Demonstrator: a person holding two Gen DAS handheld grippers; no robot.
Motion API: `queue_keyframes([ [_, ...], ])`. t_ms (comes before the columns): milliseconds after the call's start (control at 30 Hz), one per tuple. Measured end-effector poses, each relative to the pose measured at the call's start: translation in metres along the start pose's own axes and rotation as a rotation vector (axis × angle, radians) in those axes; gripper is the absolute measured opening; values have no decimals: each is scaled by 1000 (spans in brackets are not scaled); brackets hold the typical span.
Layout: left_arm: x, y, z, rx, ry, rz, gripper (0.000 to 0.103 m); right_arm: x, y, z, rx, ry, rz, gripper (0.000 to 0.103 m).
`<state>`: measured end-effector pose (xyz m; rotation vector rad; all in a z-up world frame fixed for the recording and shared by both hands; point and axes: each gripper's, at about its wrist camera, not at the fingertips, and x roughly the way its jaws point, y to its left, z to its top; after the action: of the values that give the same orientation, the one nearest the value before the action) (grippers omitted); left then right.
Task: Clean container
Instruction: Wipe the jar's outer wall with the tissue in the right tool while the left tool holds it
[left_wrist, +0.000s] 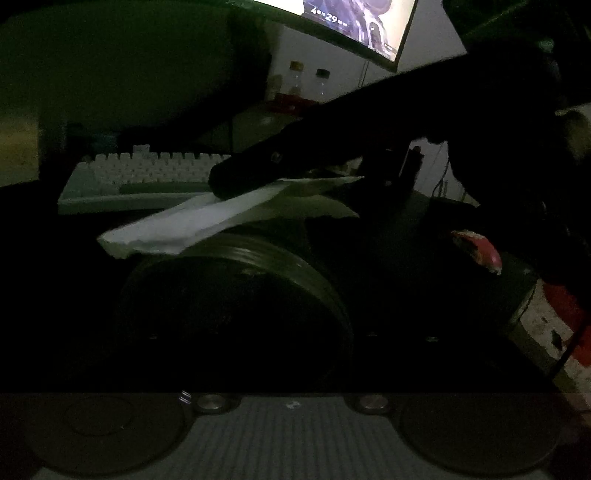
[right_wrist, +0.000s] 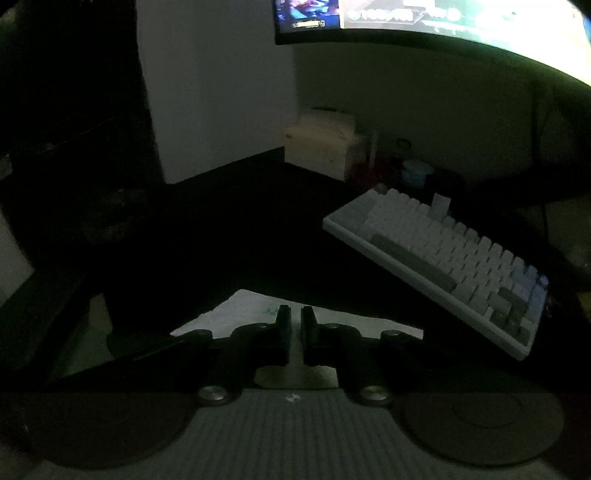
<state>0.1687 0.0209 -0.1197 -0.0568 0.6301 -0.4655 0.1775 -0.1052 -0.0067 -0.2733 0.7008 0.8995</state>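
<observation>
Round dark container (left_wrist: 236, 306) sits before the left gripper, jaws unreadable; right gripper (right_wrist: 294, 317) pinches white tissue (right_wrist: 251, 310) over dark desk (right_wrist: 229, 236), pale keyboard (right_wrist: 443, 254) beyond.

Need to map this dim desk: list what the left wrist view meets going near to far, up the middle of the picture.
Round container → white tissue pinched in the right gripper → pale keyboard → two small bottles → lit monitor.
</observation>
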Motion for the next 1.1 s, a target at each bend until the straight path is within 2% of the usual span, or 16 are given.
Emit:
queue_keyframes([
  [100,0,-4,-1,-5,-1,-2,45,5,-11,3,25,2,-92,8],
  [167,11,-13,0,-31,-22,38,49,5,-11,4,31,-1,-111,8],
  [233,13,-10,2,-26,-26,52,57,2,-4,3,23,-10,-82,8],
  [333,14,-2,3,-28,-34,72,77,-3,12,1,-14,-25,11,8],
  [433,15,7,5,-34,-35,82,77,-2,10,2,-15,-18,7,8],
  [567,13,22,8,-51,-35,68,77,4,-10,5,32,0,-114,8],
  [633,13,27,9,-51,-37,70,77,6,-14,6,52,4,-145,8],
  [700,14,32,10,-50,-37,67,77,3,-6,4,37,-4,-119,8],
  [800,13,39,11,-51,-37,63,77,-2,15,1,-14,-21,-25,8],
  [867,11,41,10,-57,-38,57,77,-1,23,2,-28,-21,-6,8],
  [967,9,49,11,-61,-39,55,77,1,17,4,1,-14,-34,8],
  [1100,6,57,12,-61,-38,53,77,4,1,5,49,0,-139,8],
])
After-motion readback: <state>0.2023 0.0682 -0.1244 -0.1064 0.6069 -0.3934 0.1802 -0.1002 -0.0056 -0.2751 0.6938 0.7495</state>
